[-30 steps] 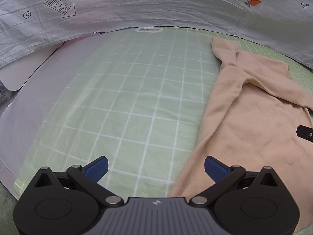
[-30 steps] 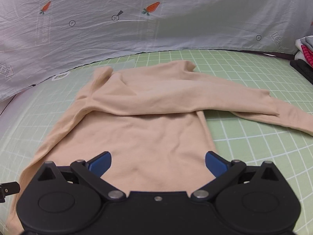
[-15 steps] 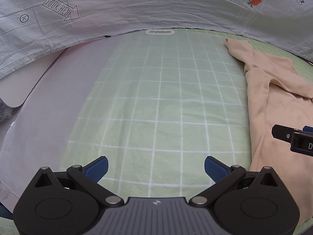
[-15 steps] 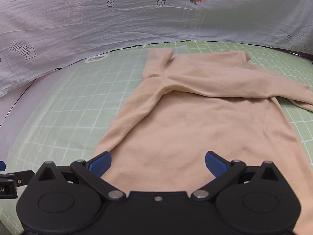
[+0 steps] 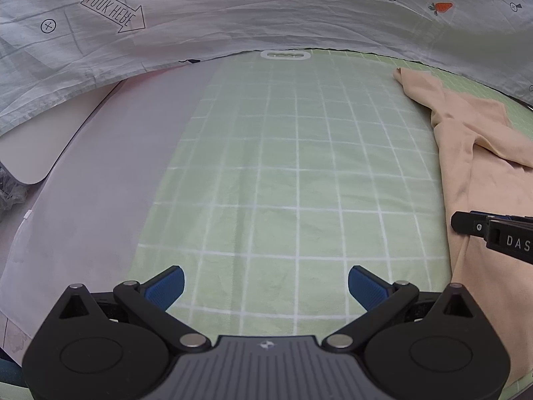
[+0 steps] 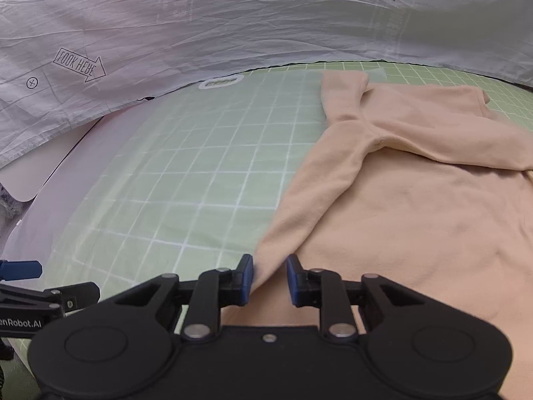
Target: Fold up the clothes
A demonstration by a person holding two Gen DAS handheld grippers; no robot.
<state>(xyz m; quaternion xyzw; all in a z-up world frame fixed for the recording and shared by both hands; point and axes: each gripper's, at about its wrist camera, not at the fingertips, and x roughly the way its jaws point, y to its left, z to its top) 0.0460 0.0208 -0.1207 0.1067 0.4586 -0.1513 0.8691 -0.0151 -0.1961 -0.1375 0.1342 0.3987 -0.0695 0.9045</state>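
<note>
Here the right gripper [image 6: 269, 279] has its jaws narrowed around the left edge of the peach sweater [image 6: 416, 220], a slight gap on either side; the left gripper [image 5: 266, 286] gapes wide over bare green grid mat [image 5: 283, 173]; the sweater lies flat ahead and right of both, its long axis running away toward the printed white sheet [image 6: 233, 33].

soft, even, diffuse light with no hard shadows or glare. both fisheye views bend straight grid lines on the green mat [image 5: 283, 173] into curves and darken at the corners. the white sheet [image 6: 233, 26] reads faintly pinkish; focus is slightly soft throughout.
</note>
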